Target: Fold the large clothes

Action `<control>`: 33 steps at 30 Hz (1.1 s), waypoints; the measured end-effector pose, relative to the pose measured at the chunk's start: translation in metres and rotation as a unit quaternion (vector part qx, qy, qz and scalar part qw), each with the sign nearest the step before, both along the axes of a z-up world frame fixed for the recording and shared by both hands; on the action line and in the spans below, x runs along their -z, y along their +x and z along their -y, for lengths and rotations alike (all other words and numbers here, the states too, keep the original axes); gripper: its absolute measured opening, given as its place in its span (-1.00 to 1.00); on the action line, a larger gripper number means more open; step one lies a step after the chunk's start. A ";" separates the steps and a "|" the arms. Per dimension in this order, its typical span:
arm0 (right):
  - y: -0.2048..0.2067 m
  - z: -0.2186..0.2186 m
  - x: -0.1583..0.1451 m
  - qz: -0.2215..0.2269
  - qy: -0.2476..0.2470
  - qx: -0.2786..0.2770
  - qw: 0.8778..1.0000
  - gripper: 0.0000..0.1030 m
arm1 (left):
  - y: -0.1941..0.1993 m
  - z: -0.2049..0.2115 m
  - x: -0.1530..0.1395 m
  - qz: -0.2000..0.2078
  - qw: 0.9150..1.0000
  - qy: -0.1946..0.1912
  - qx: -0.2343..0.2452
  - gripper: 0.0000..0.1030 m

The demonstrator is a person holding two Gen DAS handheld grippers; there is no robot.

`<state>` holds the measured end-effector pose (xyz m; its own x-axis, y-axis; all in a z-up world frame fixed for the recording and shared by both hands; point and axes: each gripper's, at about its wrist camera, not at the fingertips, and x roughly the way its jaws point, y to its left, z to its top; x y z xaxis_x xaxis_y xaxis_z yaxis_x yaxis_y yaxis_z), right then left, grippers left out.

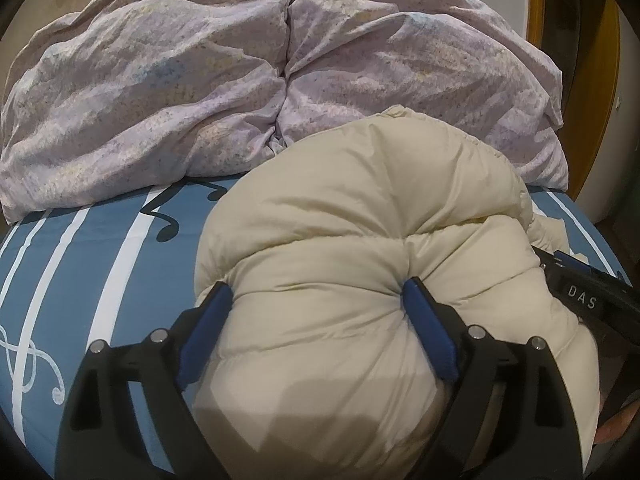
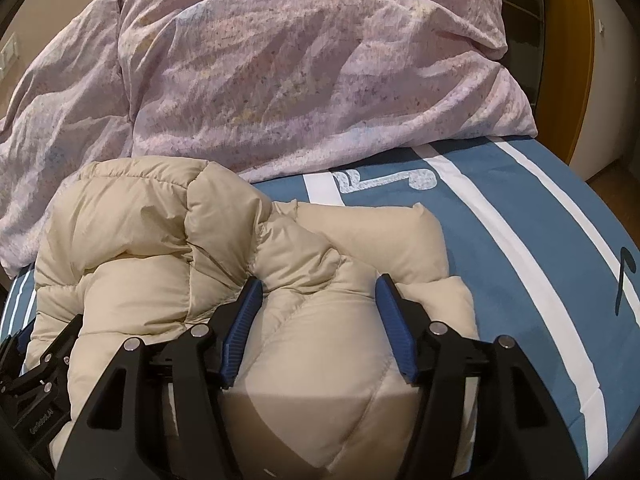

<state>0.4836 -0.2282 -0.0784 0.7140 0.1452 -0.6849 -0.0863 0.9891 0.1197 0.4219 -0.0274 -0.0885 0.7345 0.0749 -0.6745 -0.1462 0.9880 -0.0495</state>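
A cream puffy down jacket (image 1: 360, 208) lies bunched on the blue bed sheet (image 1: 100, 264). My left gripper (image 1: 316, 300) is shut on a thick fold of the jacket, and its blue pads (image 1: 428, 332) press into the padding. My right gripper (image 2: 316, 292) is shut on another puffy fold of the same jacket (image 2: 160, 224), which bulges between the blue pads (image 2: 394, 324). The right gripper's black body shows at the right edge of the left wrist view (image 1: 584, 300). The left gripper's body shows at the lower left of the right wrist view (image 2: 28, 380).
A crumpled lilac duvet (image 1: 180, 80) is heaped across the far half of the bed; it also shows in the right wrist view (image 2: 300, 80). The sheet has white stripes and music notes (image 2: 500, 232). A wooden frame and white wall (image 1: 600, 100) stand at the right.
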 end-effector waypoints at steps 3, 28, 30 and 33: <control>0.001 0.000 0.001 -0.003 0.000 -0.001 1.000 0.19 | 0.001 0.000 0.000 0.000 1.000 0.001 -0.001 0.71; 0.007 0.000 0.004 -0.018 0.011 0.000 1.000 0.22 | 0.004 -0.002 0.004 -0.007 1.000 -0.004 -0.003 0.75; 0.008 0.000 0.004 -0.018 0.011 -0.001 1.000 0.23 | 0.004 -0.002 0.005 -0.008 1.000 -0.004 -0.003 0.76; 0.008 -0.001 0.005 -0.020 0.009 0.001 1.000 0.23 | 0.005 -0.002 0.005 -0.010 1.000 -0.003 -0.004 0.76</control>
<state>0.4920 -0.2270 -0.0830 0.6860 0.1570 -0.7104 -0.0798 0.9868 0.1410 0.4264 -0.0255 -0.0939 0.7201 0.0757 -0.6897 -0.1545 0.9866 -0.0531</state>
